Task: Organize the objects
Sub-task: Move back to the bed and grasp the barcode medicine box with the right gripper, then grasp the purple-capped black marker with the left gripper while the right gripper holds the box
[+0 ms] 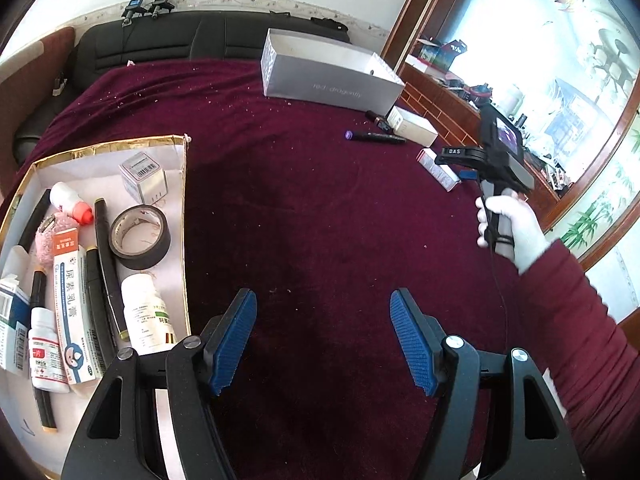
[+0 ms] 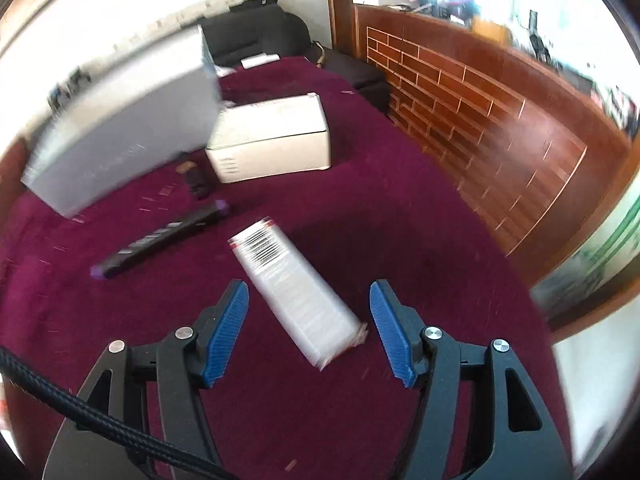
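1. White cardboard with a barcode and a red end band: this long carton [image 2: 294, 290] lies flat on the maroon cloth [image 2: 360, 208], between the two blue pads of the right gripper [image 2: 309, 330] but touching neither. Its long axis runs diagonally, the barcode end pointing up-left and away, the other end down-right near the right pad.
2. The jaws of the right gripper stand open, with a clear gap on each side of the carton. The gripper points steeply down at the cloth.
3. In the left wrist view a hand in a white glove [image 1: 506, 226], with a dark red sleeve [image 1: 576, 320], holds the right gripper by its pistol handle above the same carton [image 1: 438, 170].
4. The left gripper [image 1: 323, 342] hovers over bare cloth, its jaws open and nothing between them.
5. Only the left wrist view shows the gold-edged tray [image 1: 182, 220] at the left, filled with bottles, markers, a tape roll [image 1: 140, 238] and small boxes.
6. Both views show a black marker with purple ends [image 2: 160, 238] and a grey shoebox [image 1: 328, 70]. The right wrist view is blurred.
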The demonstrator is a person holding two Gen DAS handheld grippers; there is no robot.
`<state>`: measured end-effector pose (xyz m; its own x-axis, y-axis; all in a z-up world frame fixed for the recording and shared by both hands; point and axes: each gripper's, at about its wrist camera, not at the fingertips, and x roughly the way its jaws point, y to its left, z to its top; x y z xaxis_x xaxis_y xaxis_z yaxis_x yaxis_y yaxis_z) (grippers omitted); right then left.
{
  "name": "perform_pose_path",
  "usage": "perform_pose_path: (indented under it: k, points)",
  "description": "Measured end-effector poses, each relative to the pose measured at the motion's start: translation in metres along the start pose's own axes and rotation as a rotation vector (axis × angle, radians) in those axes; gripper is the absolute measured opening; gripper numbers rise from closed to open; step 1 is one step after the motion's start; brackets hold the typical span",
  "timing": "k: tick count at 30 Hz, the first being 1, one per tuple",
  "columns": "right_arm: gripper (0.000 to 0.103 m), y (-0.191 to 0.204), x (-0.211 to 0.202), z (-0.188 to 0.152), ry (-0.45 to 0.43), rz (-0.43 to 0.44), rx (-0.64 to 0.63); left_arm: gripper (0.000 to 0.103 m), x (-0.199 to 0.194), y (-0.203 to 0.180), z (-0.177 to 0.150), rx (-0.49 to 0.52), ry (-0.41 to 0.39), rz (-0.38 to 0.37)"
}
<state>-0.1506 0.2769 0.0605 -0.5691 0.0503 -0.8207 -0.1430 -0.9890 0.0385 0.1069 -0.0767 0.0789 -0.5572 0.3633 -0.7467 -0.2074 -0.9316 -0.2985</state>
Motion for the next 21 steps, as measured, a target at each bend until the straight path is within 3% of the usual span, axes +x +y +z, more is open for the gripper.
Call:
perform_pose_path:
  k: [6,10,11,16,21]
  points:
    - [0.062,-0.009,0.017,0.000,0.052,0.089,0.035,0.063,0.010,0.000,0.015,-0.017,0.013,-0.012]
    - [0.029,-0.011,0.010,-0.007,0.065,0.130,0.053,0.063,0.017,-0.010,0.041,-0.004,-0.002,-0.027]
    - [0.025,-0.011,0.010,-0.008,0.072,0.143,0.057,0.063,0.020,-0.015,0.052,0.003,-0.010,-0.029]
    - [0.025,-0.012,-0.010,-0.024,0.090,0.251,0.075,0.063,0.031,-0.043,0.098,0.071,-0.052,-0.002]
    - [0.025,-0.016,-0.048,-0.044,0.086,0.410,0.116,0.063,0.045,-0.065,0.147,0.103,-0.056,-0.049]
